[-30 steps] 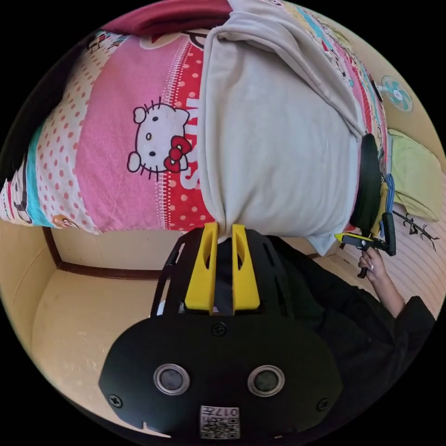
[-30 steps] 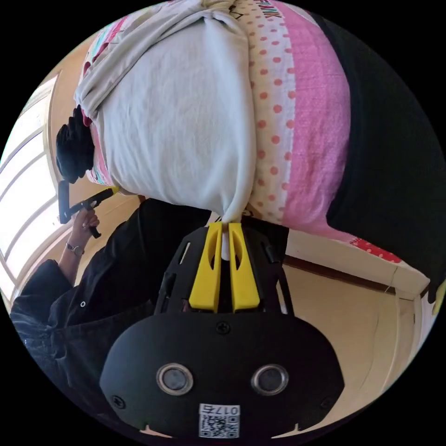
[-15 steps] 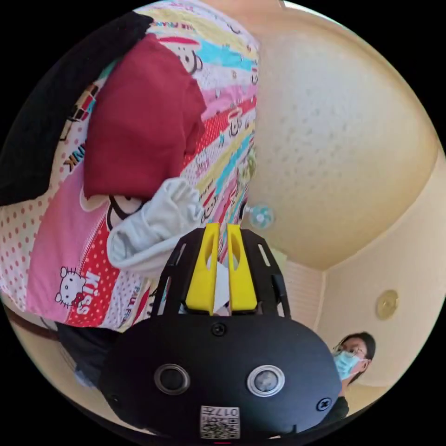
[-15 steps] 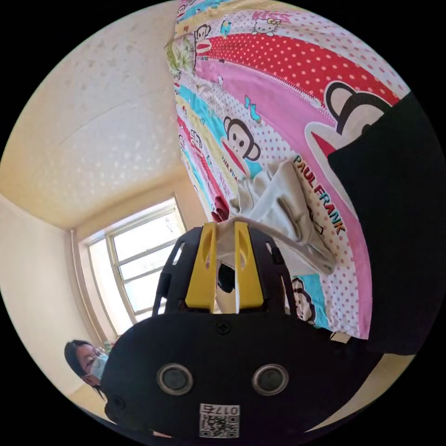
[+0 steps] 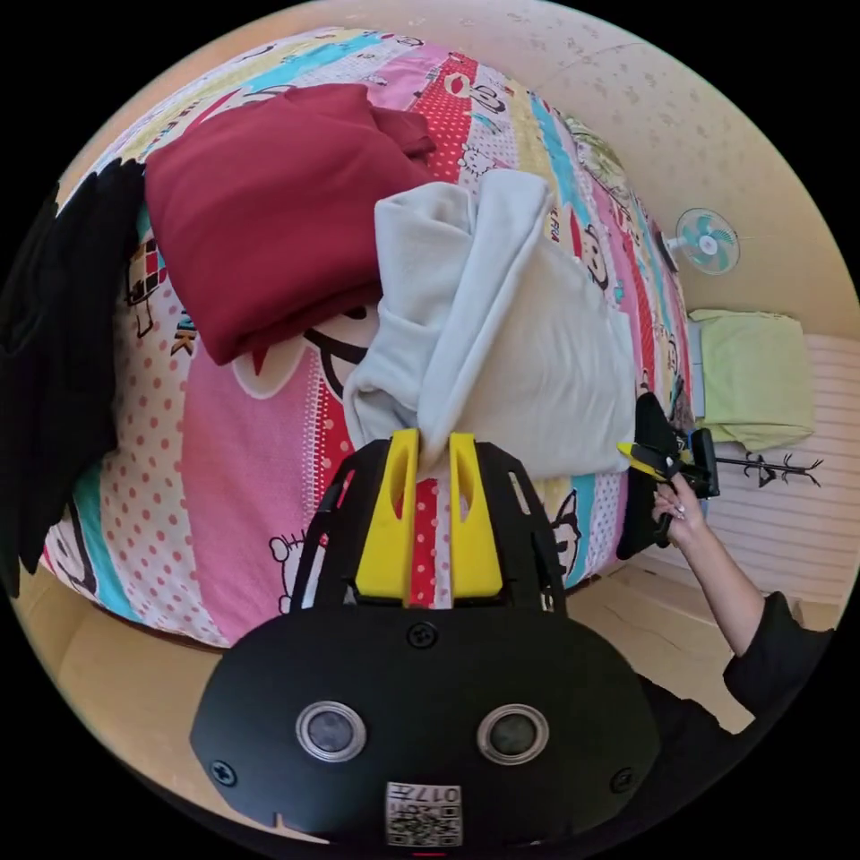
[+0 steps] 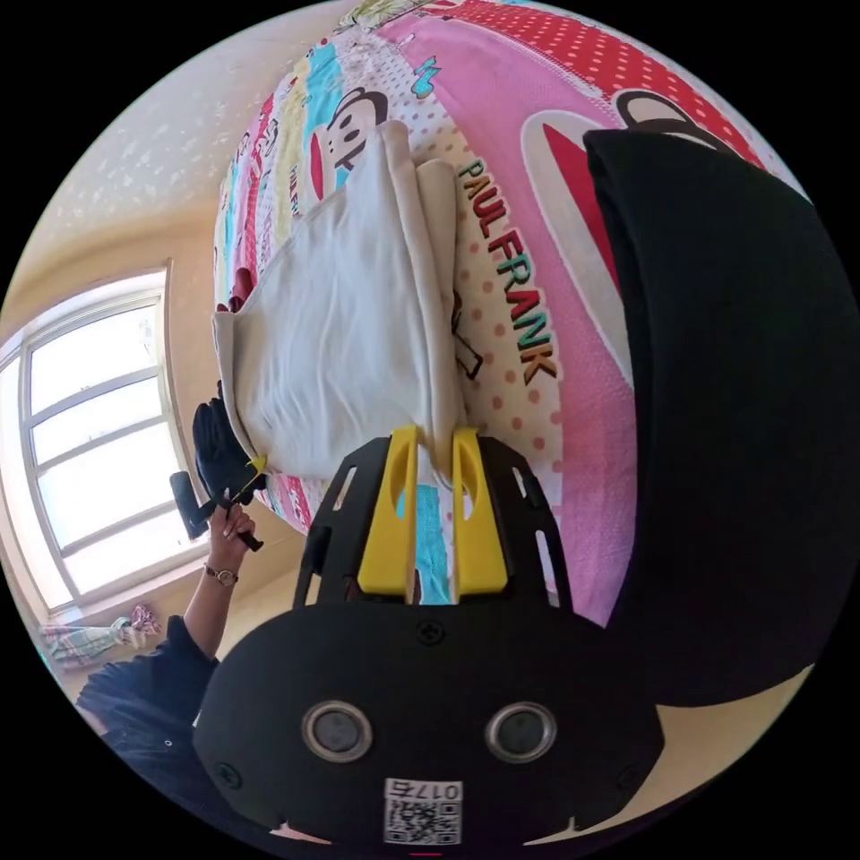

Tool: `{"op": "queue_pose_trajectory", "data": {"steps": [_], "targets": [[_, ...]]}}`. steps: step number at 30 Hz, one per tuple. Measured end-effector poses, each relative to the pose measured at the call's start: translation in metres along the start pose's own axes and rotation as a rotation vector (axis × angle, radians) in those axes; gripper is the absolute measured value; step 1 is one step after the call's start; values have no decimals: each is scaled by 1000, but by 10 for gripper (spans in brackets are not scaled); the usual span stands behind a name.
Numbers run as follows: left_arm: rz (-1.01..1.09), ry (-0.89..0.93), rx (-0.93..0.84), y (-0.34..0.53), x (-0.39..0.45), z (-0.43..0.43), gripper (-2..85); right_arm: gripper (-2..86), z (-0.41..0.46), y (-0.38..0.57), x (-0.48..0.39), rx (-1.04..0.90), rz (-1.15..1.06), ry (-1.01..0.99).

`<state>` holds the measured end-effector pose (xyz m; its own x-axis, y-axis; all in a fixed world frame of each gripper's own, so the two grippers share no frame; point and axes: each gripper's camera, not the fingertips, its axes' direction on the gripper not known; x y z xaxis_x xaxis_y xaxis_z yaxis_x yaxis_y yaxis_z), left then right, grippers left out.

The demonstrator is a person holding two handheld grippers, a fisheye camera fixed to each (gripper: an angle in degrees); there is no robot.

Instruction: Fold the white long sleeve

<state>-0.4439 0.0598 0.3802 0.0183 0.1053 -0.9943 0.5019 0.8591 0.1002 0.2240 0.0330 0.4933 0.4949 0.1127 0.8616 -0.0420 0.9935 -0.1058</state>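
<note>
**Folded white garment held at two near corners on the bed**

Near: left gripper (image 5: 428,448) and right gripper (image 6: 430,445) each pinch an edge of the white long sleeve (image 5: 528,358); a weak bite could let a corner slip. Beyond, the garment lies on the patterned bedspread (image 5: 251,448), long axis apparently running away from the grippers. Farther left, a red garment (image 5: 269,215) could snag.

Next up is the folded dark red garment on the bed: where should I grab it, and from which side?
Probably the dark red garment by its thick folded edge facing the bed's near side, coming in low from there: that rounded edge bulges above the sheet, giving jaws something to pinch.
</note>
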Motion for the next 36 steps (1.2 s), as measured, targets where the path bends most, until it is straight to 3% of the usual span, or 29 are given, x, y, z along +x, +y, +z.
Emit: {"op": "queue_pose_trajectory", "data": {"steps": [4,5,7,10,12,15,19,21,24,26,28,30,33,36], "targets": [[62,346,-38,18,-32,-22,35,40,-44,29,-10,-67,-104,-110],[36,472,-90,31,-51,-24,34,38,-54,44,-15,-105,-143,-62],[48,556,-122,61,-69,-30,33,36,-63,68,-18,-192,-184,70],[-36,501,-259,119,-96,-14,39,37,-58,105,-6,-303,-162,171],[-253,302,-301,163,-125,3,59,41,-52,118,7,-309,-81,294],[-342,250,-101,188,-131,-11,88,52,-51,126,11,-177,5,439],[-290,234,-10,163,-100,-7,143,51,-37,110,-21,15,-66,225],[-374,198,-24,154,-93,12,176,42,-18,101,-50,48,-145,135],[-542,292,-27,173,-106,41,201,32,36,93,-109,24,-353,167],[-619,379,-27,188,-114,55,203,29,108,92,-138,-73,-544,310],[-674,396,-24,201,-121,65,195,27,176,89,-131,-214,-584,495],[-706,428,-24,212,-128,79,165,22,184,100,-129,-96,-680,551],[-735,554,-36,219,-134,92,93,18,183,105,-134,-185,-785,641],[-584,520,54,214,-111,60,52,11,138,111,-117,-188,-743,533]]}}
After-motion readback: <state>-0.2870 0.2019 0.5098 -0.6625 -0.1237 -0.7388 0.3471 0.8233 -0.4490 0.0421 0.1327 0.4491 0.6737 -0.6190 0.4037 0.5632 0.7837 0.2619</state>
